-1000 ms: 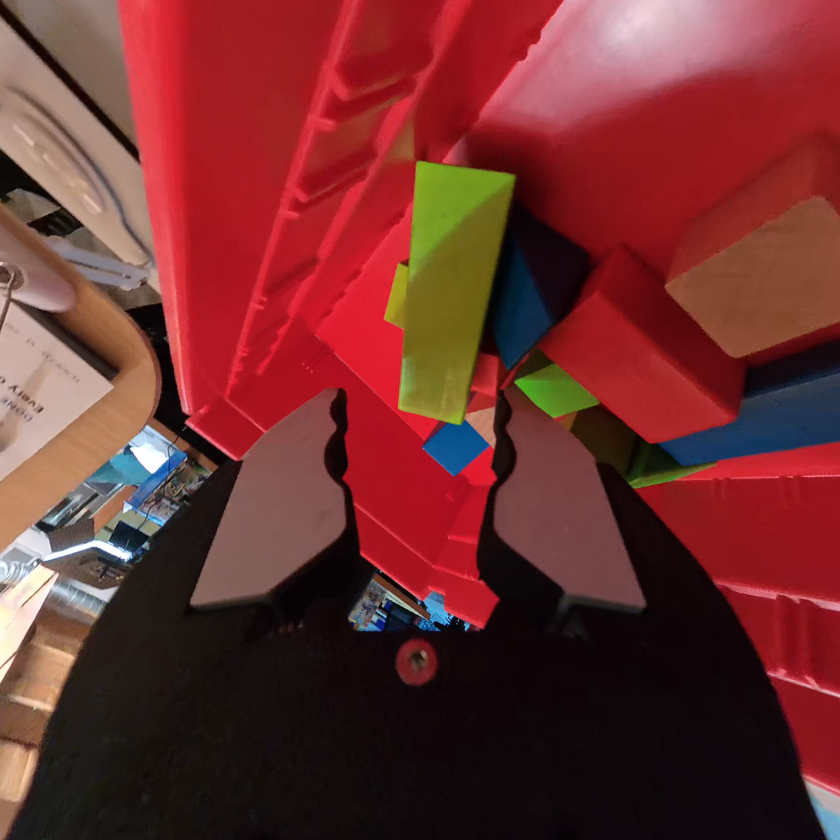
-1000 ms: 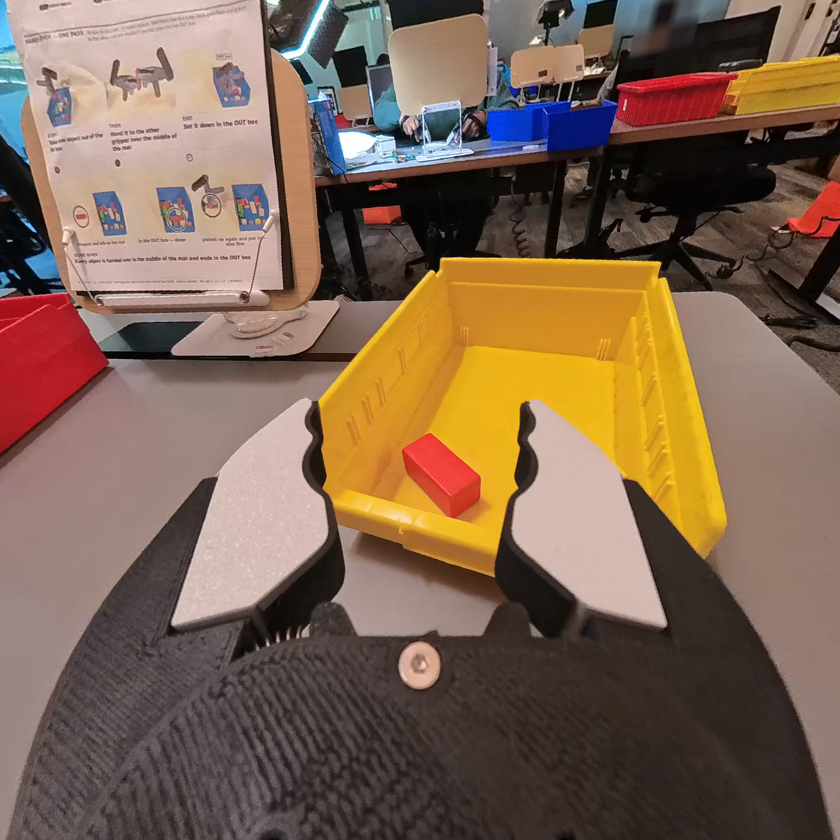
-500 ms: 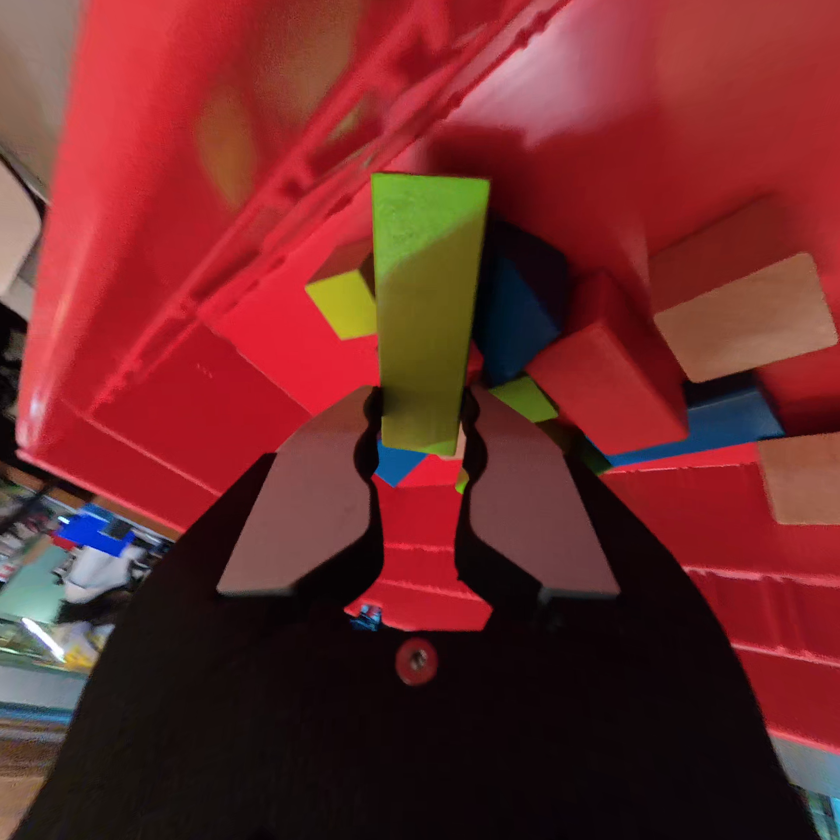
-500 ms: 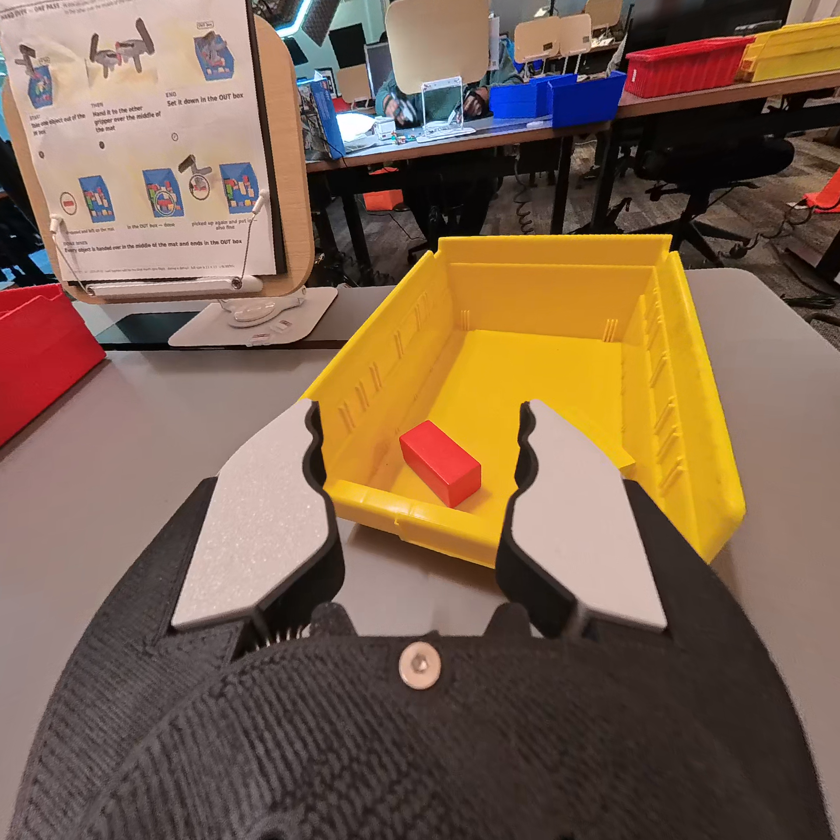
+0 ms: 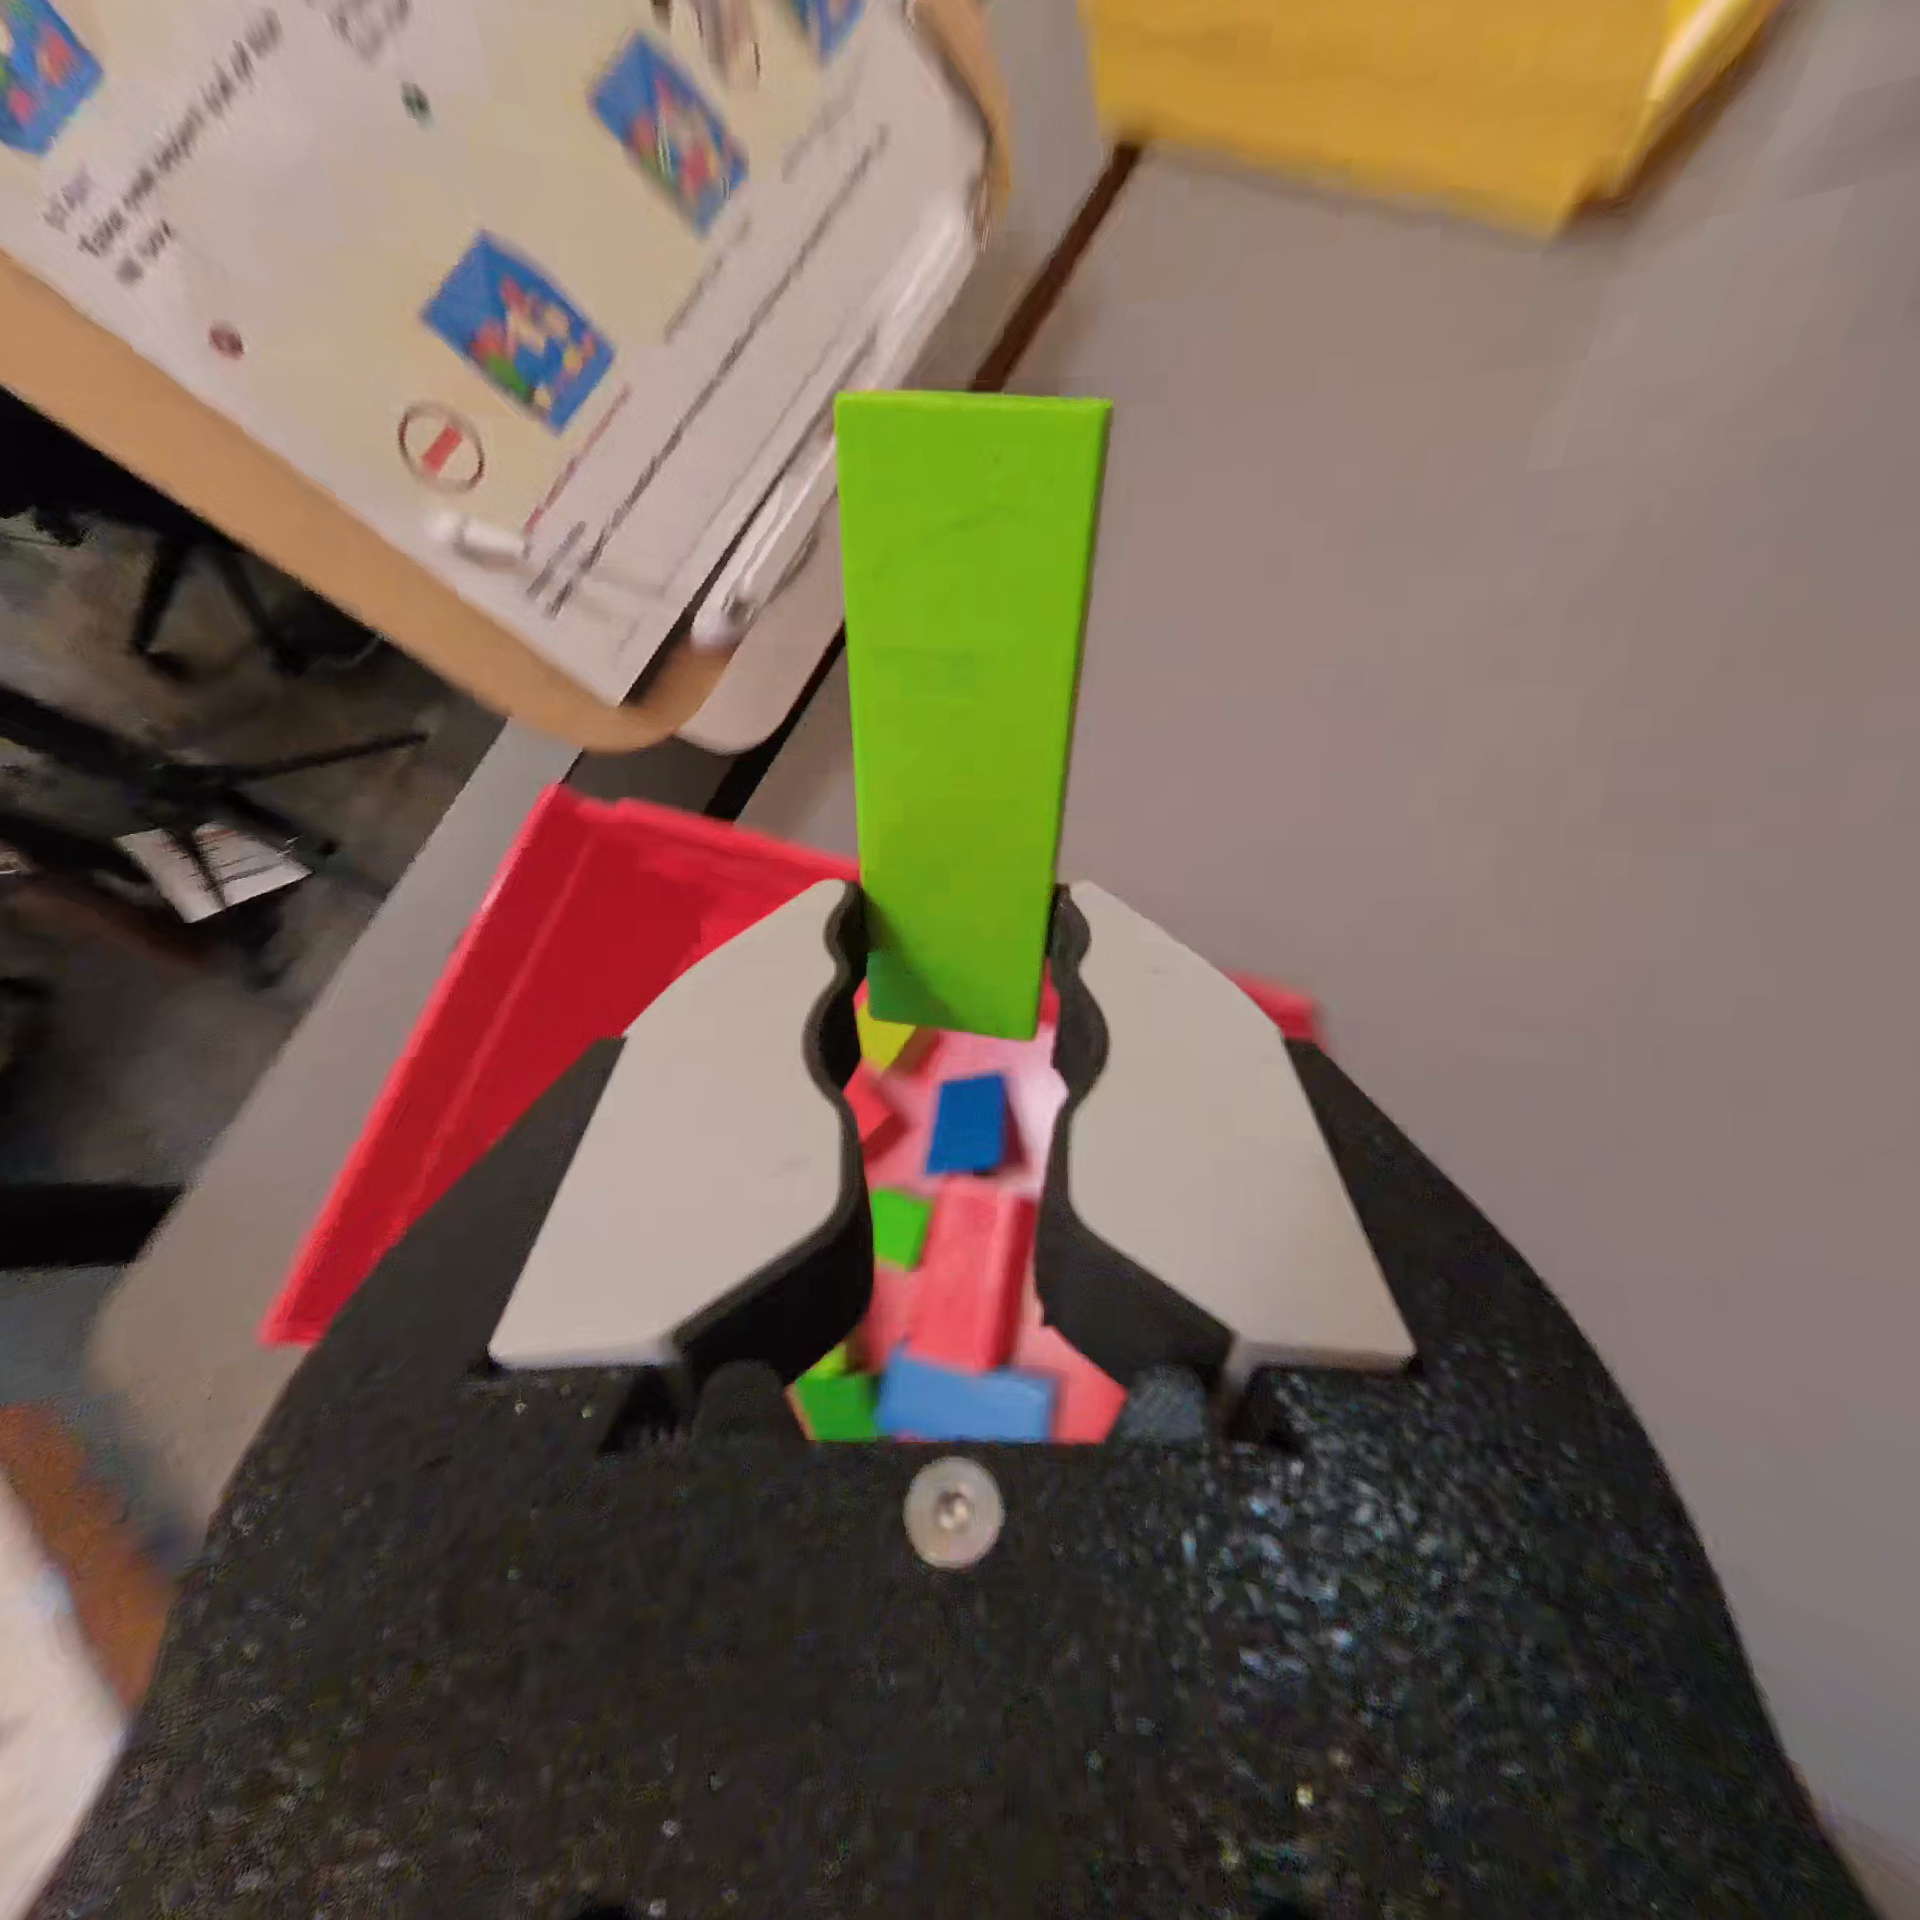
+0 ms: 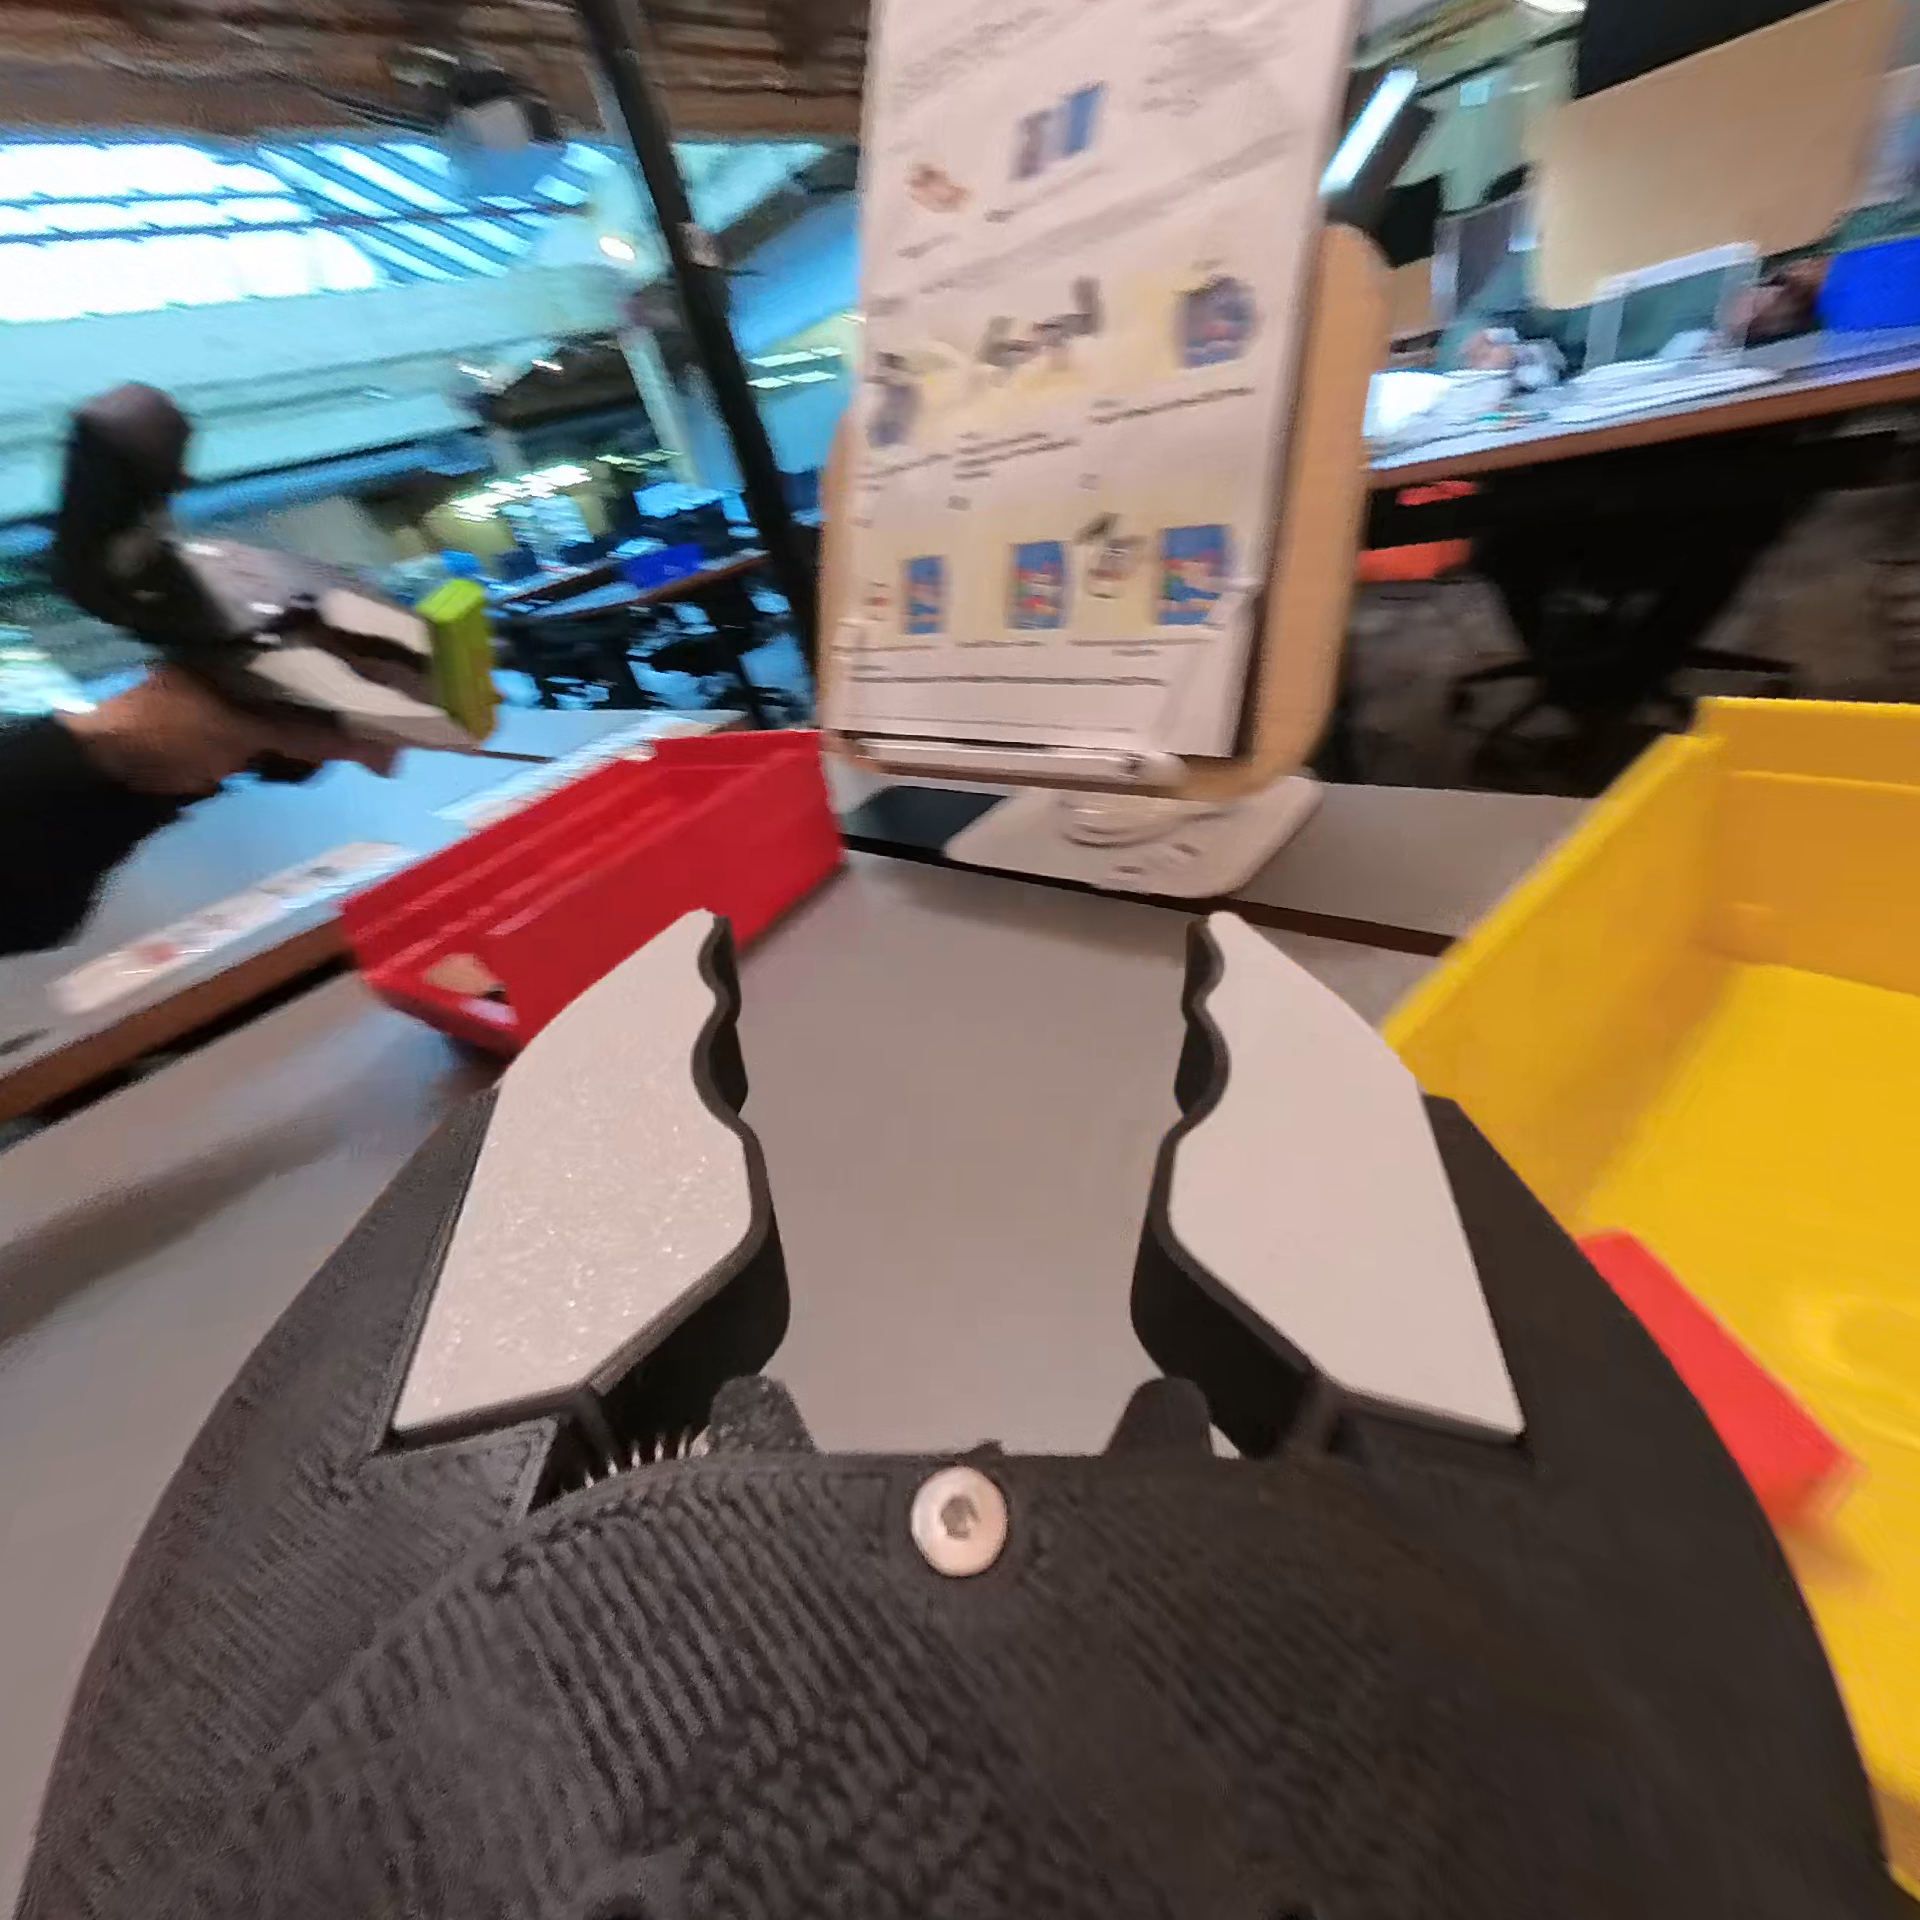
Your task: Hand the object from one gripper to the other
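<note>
Left gripper: our left gripper (image 5: 961,940) is clamped on the lower end of a long green block (image 5: 966,707), a pad pressed against each side of it.
Green block: it stands straight out beyond the fingertips, in the air above the red bin (image 5: 499,1049); from the right wrist view we see it (image 6: 460,655) far to the left, raised above the worktop, held by that gripper in a person's hand (image 6: 197,727).
Right gripper: our right gripper (image 6: 956,997) has its fingers wide apart with only bare grey worktop (image 6: 956,1143) showing between them.
Red bin: it lies below the left gripper and holds blue, green and red blocks (image 5: 966,1127); in the right wrist view it (image 6: 623,862) sits at the left side of the worktop.
Yellow bin: it (image 6: 1683,1060) stands just to the right of our right gripper, with a red block (image 6: 1714,1371) lying inside near its front.
Instruction sheet: a printed sheet on a wooden stand (image 6: 1070,416) rises at the back of the worktop, between the two bins.
</note>
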Demonstrator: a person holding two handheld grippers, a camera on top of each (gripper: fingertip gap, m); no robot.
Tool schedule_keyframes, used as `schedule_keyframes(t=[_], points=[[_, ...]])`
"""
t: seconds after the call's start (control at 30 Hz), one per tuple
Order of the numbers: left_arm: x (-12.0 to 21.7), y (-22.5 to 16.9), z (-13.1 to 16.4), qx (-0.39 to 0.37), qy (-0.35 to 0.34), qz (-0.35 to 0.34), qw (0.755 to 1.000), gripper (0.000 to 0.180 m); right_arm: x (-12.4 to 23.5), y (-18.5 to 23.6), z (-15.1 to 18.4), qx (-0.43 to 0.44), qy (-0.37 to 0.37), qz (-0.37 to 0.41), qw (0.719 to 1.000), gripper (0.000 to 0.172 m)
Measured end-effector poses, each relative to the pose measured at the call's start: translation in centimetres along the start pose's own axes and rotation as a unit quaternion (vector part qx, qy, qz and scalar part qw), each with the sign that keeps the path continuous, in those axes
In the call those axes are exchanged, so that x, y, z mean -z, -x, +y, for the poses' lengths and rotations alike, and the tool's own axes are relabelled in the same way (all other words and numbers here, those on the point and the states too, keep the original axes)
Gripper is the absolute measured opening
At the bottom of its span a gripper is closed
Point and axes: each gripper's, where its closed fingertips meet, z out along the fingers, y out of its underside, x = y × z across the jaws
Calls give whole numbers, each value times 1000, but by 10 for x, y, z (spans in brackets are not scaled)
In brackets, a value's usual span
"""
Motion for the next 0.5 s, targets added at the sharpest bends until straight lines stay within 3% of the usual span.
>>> schedule_keyframes(t=[0.03,0.27,0.43,0.5], points=[[2,-13,-12,29,-33,10,999,33,-6,16,-1,-7,-6,-33,999,83],[-13,-127,-73,155,-181,117,964,33,-29,130,-2,-38,-29,-242,969,80],[-38,-198,-105,121,-206,172,956,33,-28,173,4,-28,-13,-312,949,84],[-44,-217,-116,101,-206,187,955,33,-26,182,7,-26,-5,-333,943,78]])
